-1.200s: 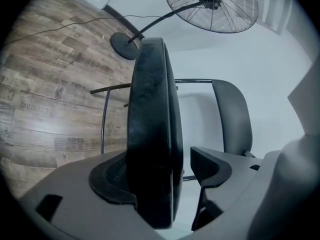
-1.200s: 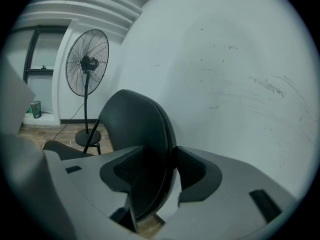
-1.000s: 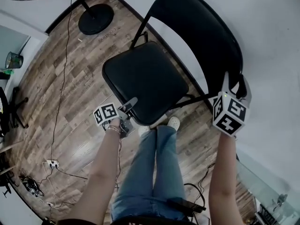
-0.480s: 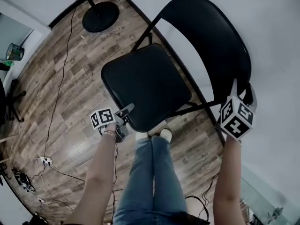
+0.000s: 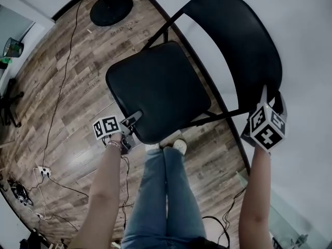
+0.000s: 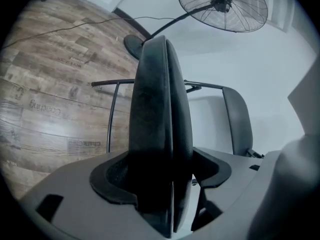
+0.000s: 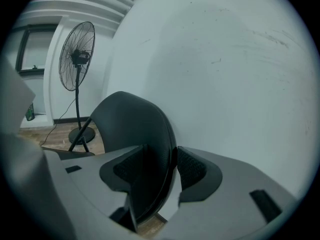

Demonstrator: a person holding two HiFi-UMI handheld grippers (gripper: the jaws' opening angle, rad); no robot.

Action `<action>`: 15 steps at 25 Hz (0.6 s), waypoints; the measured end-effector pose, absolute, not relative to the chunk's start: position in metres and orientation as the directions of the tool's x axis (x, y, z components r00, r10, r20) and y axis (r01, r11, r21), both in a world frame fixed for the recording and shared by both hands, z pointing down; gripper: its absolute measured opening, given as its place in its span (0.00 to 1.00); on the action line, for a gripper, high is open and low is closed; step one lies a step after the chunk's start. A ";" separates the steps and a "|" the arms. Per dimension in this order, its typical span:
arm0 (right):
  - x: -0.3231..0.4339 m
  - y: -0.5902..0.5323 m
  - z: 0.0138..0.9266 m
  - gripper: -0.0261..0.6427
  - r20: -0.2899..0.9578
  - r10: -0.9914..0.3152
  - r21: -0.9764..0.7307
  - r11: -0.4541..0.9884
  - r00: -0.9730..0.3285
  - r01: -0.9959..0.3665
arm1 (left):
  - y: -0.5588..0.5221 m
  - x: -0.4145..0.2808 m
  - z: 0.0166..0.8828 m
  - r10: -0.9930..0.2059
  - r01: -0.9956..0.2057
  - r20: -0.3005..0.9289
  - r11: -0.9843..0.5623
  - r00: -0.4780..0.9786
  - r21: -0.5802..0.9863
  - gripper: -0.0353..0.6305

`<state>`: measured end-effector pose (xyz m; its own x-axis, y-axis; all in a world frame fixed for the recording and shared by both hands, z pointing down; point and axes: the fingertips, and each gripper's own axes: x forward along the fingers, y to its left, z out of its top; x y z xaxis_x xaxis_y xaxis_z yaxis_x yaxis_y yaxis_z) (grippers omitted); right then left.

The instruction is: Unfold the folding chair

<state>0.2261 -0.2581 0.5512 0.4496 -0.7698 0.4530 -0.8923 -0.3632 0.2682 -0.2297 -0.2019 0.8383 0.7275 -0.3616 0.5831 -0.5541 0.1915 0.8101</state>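
Note:
A black folding chair stands by the wall, its padded seat (image 5: 155, 87) spread out below the curved backrest (image 5: 238, 40). My left gripper (image 5: 134, 119) is shut on the seat's near edge. In the left gripper view the seat (image 6: 157, 109) runs edge-on between the pads (image 6: 112, 176) of the left gripper (image 6: 165, 179). My right gripper (image 5: 264, 95) is shut on the backrest's right end. In the right gripper view the backrest (image 7: 135, 129) fills the gap of the right gripper (image 7: 160, 174).
A white wall (image 5: 301, 61) runs just behind the chair. A standing fan's round base (image 5: 110, 8) sits on the wooden floor beyond it; its head (image 6: 222, 4) shows in the left gripper view. Cables (image 5: 57, 102) and a power strip (image 5: 43, 171) lie at left. The person's legs (image 5: 163, 191) stand at the seat.
Both grippers have sunk while keeping their hold on the chair. The left one has drifted left and the right one right in the head view, and the seat has spread further from the backrest.

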 end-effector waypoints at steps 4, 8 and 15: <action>0.227 -0.258 0.562 0.33 0.470 -0.758 0.265 -0.366 0.451 -0.892 | -0.199 -0.237 0.850 -0.359 -0.552 0.587 0.204 0.726 0.808 0.55; 0.224 -0.261 0.565 0.33 0.460 -0.757 0.276 -0.375 0.464 -0.885 | -0.202 -0.240 0.855 -0.344 -0.544 0.580 0.203 0.739 0.814 0.55; 0.209 -0.251 0.564 0.33 0.482 -0.723 0.285 -0.405 0.495 -0.869 | -0.196 -0.250 0.866 -0.347 -0.553 0.595 0.222 0.725 0.803 0.56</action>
